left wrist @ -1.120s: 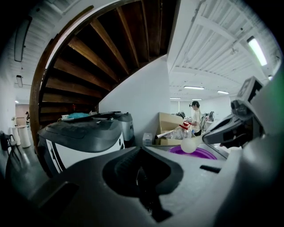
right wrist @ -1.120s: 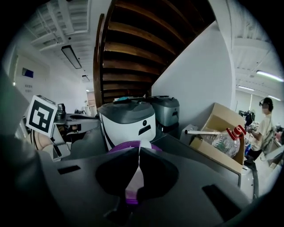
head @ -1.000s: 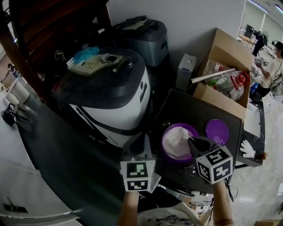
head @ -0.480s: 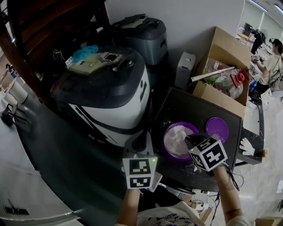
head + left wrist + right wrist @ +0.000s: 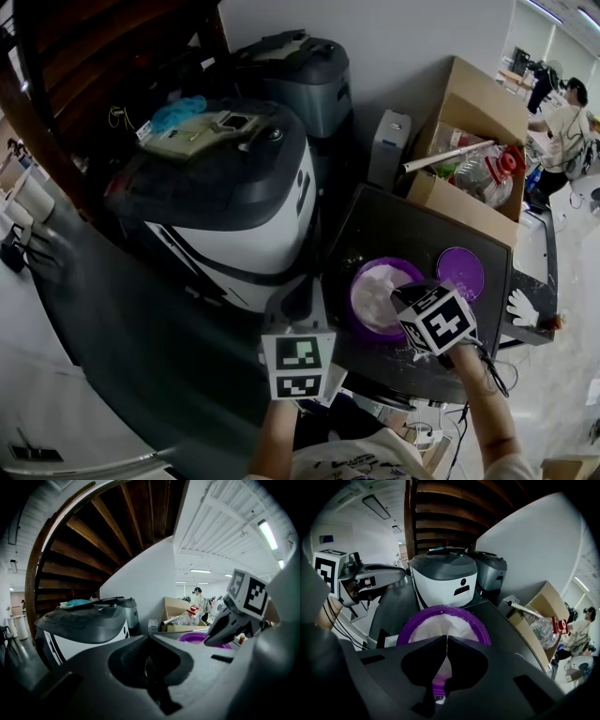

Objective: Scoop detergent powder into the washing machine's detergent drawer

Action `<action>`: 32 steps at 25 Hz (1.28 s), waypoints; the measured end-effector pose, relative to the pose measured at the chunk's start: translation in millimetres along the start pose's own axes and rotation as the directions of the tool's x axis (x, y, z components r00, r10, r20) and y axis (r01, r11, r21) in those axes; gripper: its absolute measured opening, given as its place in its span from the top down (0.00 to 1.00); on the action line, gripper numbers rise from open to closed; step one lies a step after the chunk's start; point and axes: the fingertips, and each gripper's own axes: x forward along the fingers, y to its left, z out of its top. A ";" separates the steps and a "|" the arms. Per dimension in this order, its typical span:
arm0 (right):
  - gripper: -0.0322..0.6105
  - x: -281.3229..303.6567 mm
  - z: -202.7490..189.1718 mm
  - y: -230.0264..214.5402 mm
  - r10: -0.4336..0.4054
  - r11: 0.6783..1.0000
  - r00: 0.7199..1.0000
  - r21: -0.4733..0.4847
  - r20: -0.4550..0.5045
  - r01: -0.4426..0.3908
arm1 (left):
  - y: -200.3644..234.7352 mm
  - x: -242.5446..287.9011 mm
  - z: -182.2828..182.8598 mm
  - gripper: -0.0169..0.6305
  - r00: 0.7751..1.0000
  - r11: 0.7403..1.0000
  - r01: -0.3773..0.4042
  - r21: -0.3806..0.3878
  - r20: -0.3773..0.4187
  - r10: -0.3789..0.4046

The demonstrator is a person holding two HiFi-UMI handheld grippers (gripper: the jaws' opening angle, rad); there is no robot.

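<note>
A purple tub (image 5: 355, 302) heaped with white detergent powder (image 5: 377, 289) stands on a black table (image 5: 403, 225). My right gripper (image 5: 403, 299) hangs over the tub's near right rim, jaws shut, with nothing visible between the tips. In the right gripper view the closed tips (image 5: 446, 639) point at the powder (image 5: 440, 626). My left gripper (image 5: 301, 292) is shut and holds nothing, in the gap between the table and the white and grey washing machine (image 5: 234, 202). The machine's top panel (image 5: 214, 131) is dim; I cannot make out the drawer.
The tub's purple lid (image 5: 459, 273) lies to its right. Behind are a cardboard box (image 5: 480, 111) with a plastic bottle (image 5: 489, 178), a small white unit (image 5: 390, 148) and a second grey machine (image 5: 302, 80). A white glove (image 5: 520, 314) lies at the table's right edge. A person (image 5: 568, 131) stands far right.
My right gripper has moved up and left toward the tub, and its marker cube has turned. The left gripper has barely shifted.
</note>
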 end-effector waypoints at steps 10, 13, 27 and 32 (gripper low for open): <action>0.92 4.1 0.1 16.2 0.025 1.000 0.999 -0.010 -0.029 -0.025 | 8.1 -4.5 -5.2 0.97 1.000 1.000 0.006 -0.014 -0.006 -0.006; 0.92 4.1 1.3 22.5 0.049 0.999 0.998 0.001 -0.027 -0.049 | 8.9 -5.8 -6.1 0.97 1.000 1.000 0.009 -0.019 -0.007 -0.009; 0.92 1.2 9.2 40.7 0.107 0.992 0.994 0.060 0.011 -0.107 | 13.3 -15.3 -9.1 0.97 1.000 1.000 0.015 -0.021 -0.003 -0.016; 0.92 0.4 6.1 34.5 0.090 0.989 0.996 0.113 0.026 -0.093 | 18.7 -17.8 -10.3 0.97 1.000 1.000 0.010 -0.027 -0.002 -0.010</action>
